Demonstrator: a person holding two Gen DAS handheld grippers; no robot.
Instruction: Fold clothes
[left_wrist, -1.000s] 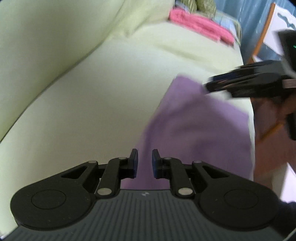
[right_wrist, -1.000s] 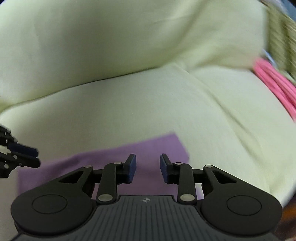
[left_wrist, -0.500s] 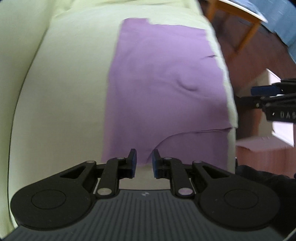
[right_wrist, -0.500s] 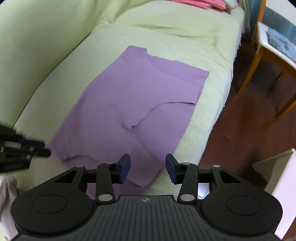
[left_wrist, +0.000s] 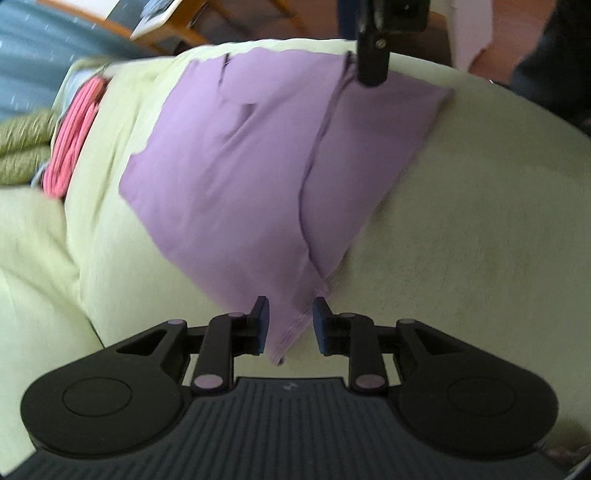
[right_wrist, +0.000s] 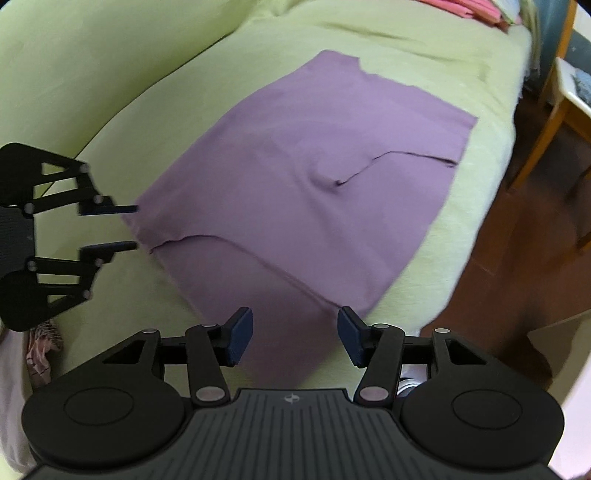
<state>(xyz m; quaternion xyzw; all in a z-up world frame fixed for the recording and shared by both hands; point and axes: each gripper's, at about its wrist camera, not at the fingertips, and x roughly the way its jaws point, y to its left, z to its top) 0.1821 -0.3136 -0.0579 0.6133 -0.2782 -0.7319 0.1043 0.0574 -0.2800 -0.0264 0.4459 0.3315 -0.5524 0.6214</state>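
A purple garment lies spread flat on the pale green sofa seat; it also shows in the right wrist view. My left gripper is open, with a corner of the garment lying between its fingers. In the right wrist view the left gripper sits at the garment's left corner. My right gripper is open wide just above the garment's near edge. In the left wrist view the right gripper hangs over the far edge of the garment.
Folded pink clothes and an olive knit item lie at the sofa's far end. A wooden chair stands on the brown floor beside the sofa. The sofa back rises behind the garment.
Both grippers have swung around and come down to the garment's edges. The left gripper now has a corner between its fingers. The right gripper has opened wider.
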